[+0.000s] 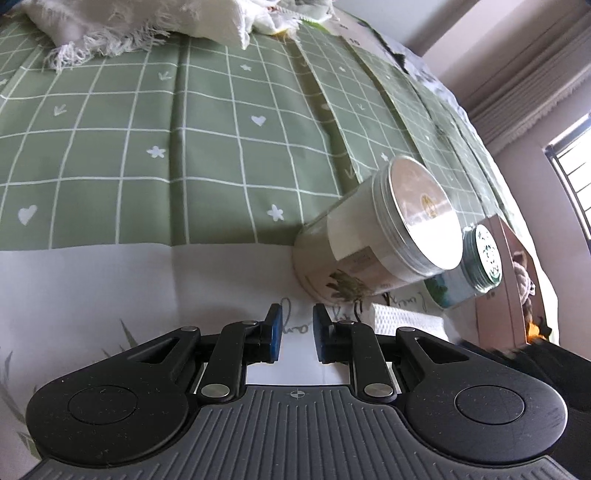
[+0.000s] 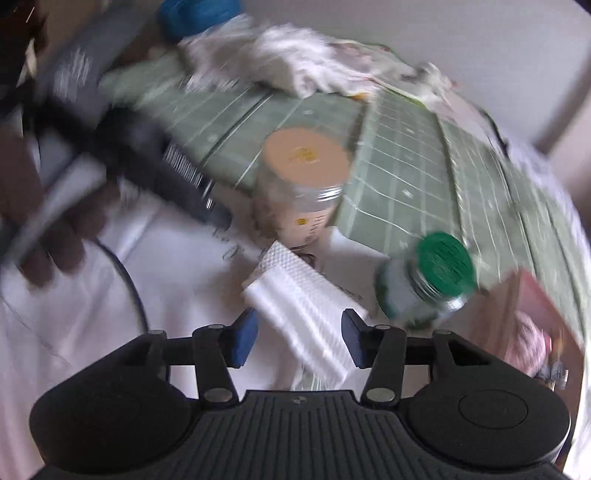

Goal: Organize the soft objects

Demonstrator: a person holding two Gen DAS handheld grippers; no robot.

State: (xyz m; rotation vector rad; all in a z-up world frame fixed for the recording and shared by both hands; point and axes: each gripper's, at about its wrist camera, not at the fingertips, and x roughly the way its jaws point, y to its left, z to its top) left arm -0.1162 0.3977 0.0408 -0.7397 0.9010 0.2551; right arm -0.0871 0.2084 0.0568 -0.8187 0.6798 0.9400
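A folded white paper towel (image 2: 303, 314) lies slantwise on the white cloth, between the fingers of my right gripper (image 2: 299, 339). The jaws stand apart, with a gap showing beside the left pad. The same towel (image 1: 406, 321) shows just right of my left gripper (image 1: 297, 332). That gripper hangs over the white cloth, its blue pads a narrow gap apart with nothing between them. A white fringed cloth (image 1: 129, 26) is heaped at the far end of the green checked sheet (image 1: 184, 147). The right wrist view is blurred.
A silver-lidded jar (image 1: 388, 229) and a green-lidded jar (image 1: 480, 258) stand close behind the towel. A pink box (image 2: 528, 332) holding something pink and knotted sits at the right. A hand (image 2: 37, 221) holds the left gripper at the left of the right wrist view.
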